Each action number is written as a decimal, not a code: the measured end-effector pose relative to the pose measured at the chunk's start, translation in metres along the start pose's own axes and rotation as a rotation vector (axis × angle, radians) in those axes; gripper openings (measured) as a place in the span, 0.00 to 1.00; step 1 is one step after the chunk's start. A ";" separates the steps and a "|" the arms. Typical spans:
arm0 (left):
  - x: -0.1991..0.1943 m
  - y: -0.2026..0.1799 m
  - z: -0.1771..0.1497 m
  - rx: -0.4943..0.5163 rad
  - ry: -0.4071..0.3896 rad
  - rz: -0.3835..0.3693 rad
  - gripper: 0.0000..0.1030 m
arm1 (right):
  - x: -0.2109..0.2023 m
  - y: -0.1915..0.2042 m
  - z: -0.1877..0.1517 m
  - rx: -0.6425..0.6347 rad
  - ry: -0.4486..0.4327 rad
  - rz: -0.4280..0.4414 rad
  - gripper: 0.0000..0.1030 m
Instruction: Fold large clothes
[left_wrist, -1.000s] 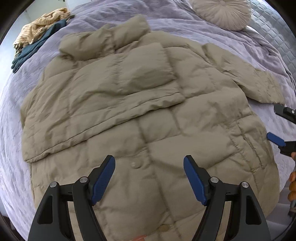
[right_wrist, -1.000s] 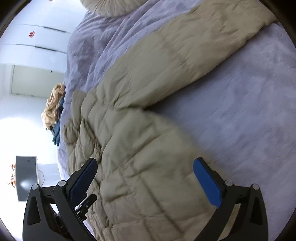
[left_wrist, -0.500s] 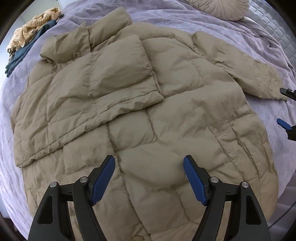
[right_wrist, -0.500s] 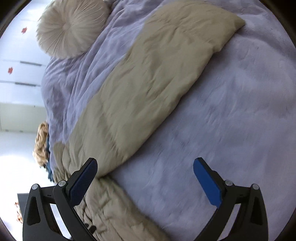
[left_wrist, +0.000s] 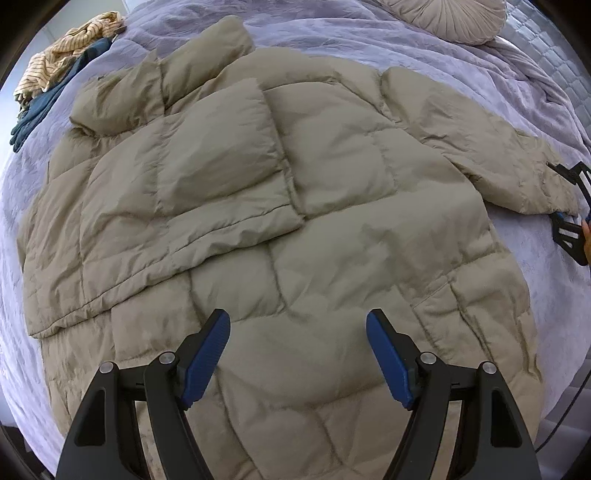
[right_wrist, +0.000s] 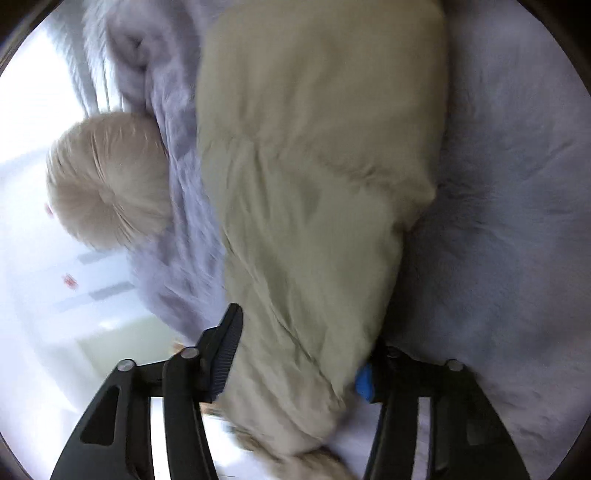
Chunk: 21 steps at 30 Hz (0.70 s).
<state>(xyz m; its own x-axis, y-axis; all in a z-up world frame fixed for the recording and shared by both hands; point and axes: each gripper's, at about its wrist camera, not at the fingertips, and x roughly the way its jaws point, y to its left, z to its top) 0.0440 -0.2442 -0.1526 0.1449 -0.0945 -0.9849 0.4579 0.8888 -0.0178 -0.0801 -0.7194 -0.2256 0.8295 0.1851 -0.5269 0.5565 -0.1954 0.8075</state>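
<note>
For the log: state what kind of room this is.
Most likely a bedroom: the puffer coat lies on a bed's lilac quilt, with a round pleated cushion and other clothes heaped there.

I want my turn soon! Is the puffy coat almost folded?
Not yet. One sleeve of the beige quilted puffer coat already lies across its chest. The right gripper has its jaws around the other sleeve's cuff. That sleeve and the body remain unfolded; the left gripper hovers open.

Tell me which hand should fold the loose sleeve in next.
Right. The right gripper already has the sleeve cuff between its fingers, though I can't tell if they've closed. The left gripper hovers open over the jacket hem.
</note>
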 end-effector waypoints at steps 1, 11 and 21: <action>0.000 -0.002 0.002 -0.002 -0.002 0.000 0.75 | 0.002 -0.001 0.001 0.019 0.005 0.039 0.26; -0.002 0.002 0.029 -0.041 -0.056 0.023 0.75 | 0.002 0.064 -0.012 -0.191 0.089 0.267 0.06; -0.017 0.059 0.046 -0.166 -0.148 0.053 0.75 | 0.035 0.174 -0.106 -0.542 0.243 0.328 0.06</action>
<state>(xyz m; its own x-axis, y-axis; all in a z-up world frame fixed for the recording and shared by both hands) 0.1087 -0.2103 -0.1291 0.2979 -0.0994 -0.9494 0.2975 0.9547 -0.0066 0.0409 -0.6446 -0.0748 0.8822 0.4221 -0.2086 0.1235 0.2201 0.9676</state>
